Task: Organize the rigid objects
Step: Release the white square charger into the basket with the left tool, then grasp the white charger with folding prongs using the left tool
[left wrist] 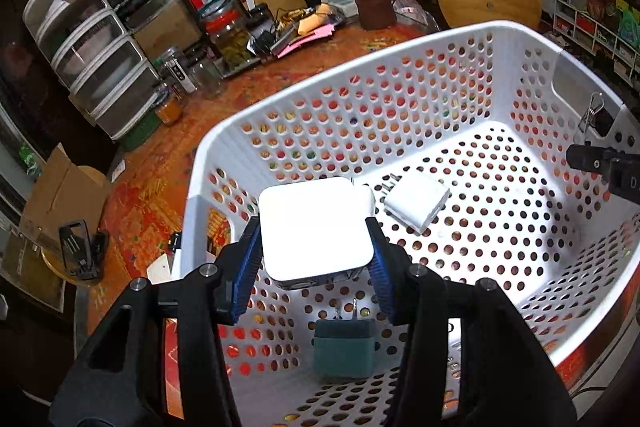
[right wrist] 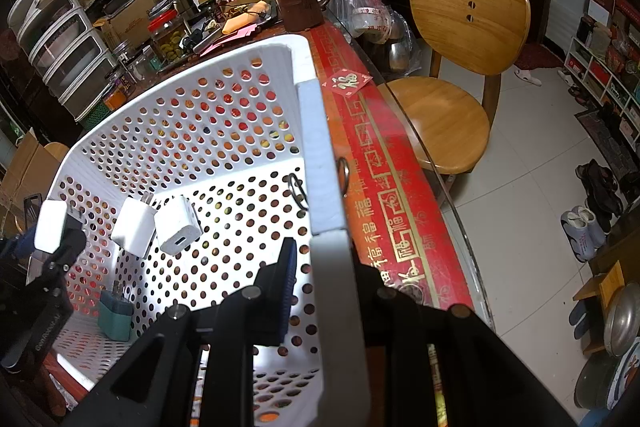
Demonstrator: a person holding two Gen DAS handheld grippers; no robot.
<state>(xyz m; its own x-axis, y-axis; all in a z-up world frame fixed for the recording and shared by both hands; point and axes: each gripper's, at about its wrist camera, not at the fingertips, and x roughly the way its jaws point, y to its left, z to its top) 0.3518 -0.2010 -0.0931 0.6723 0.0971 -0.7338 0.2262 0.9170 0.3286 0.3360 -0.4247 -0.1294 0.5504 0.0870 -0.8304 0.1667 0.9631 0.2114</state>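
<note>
A white perforated basket (left wrist: 400, 75) sits on the red patterned table. My left gripper (left wrist: 316, 251) is shut on a white square charger (left wrist: 316, 227) and holds it over the basket's near left side. On the basket floor lie a white plug adapter (left wrist: 416, 205) and a teal charger (left wrist: 346, 347). In the right wrist view my right gripper (right wrist: 324, 291) is shut on the basket's right rim (right wrist: 320, 163). That view shows two white adapters (right wrist: 178, 223) (right wrist: 132, 227), the teal charger (right wrist: 116, 315) and the left gripper's held charger (right wrist: 50, 227).
A black binder clip (left wrist: 596, 115) hangs on the basket's right rim. Jars (left wrist: 236, 35), a brown mug (right wrist: 300, 3), drawer units (left wrist: 92, 47) and bags crowd the table's far side. A wooden chair (right wrist: 452, 75) stands to the right of the table.
</note>
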